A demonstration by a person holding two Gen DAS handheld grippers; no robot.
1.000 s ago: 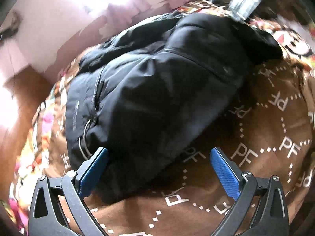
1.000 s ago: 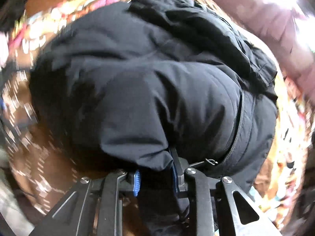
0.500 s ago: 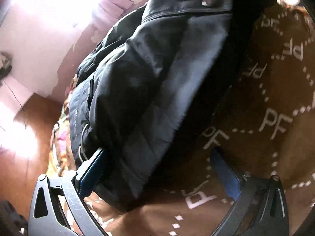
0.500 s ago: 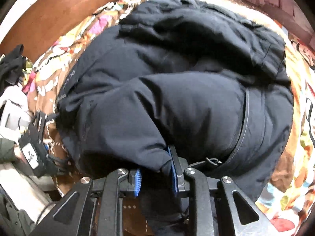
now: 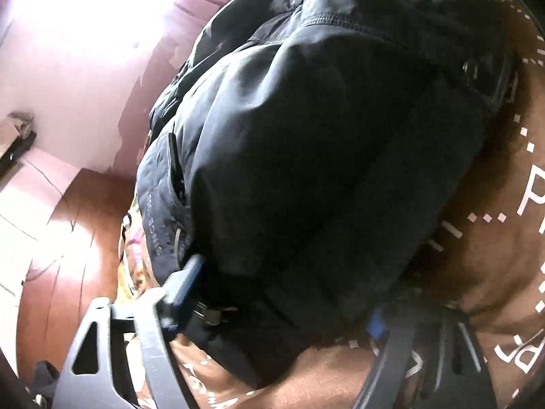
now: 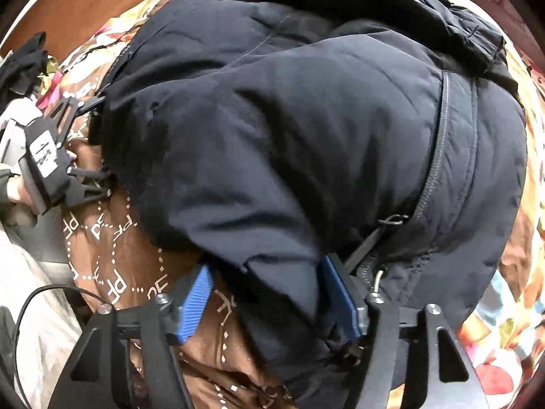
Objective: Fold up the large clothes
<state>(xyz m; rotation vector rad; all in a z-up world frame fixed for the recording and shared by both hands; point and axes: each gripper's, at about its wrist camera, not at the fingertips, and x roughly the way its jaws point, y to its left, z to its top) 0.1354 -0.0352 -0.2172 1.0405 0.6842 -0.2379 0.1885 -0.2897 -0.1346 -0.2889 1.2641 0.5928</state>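
A large black padded jacket [image 5: 323, 156] lies bunched on a brown bedspread with white "PF" letters. It fills the right wrist view [image 6: 306, 129] too. My left gripper [image 5: 279, 300] is open, its blue-padded fingers [image 5: 185, 281] astride the jacket's near edge by the hem cord. My right gripper [image 6: 269, 296] is open, with a fold of the jacket's corner lying loose between its blue pads [image 6: 196, 301]. The left gripper [image 6: 61, 156] shows at the left of the right wrist view, against the jacket's side.
The brown bedspread [image 6: 112, 245] gives way to a colourful cartoon print [image 6: 511, 323] on the right. A wooden floor [image 5: 68, 231] and pale wall [image 5: 51, 68] lie beyond the bed. Other dark clothes [image 6: 24, 61] and a cable [image 6: 44, 293] sit at the left.
My right gripper has opened and let go of the jacket's corner. My left gripper has pushed forward onto the jacket's edge, its fingers still wide apart.
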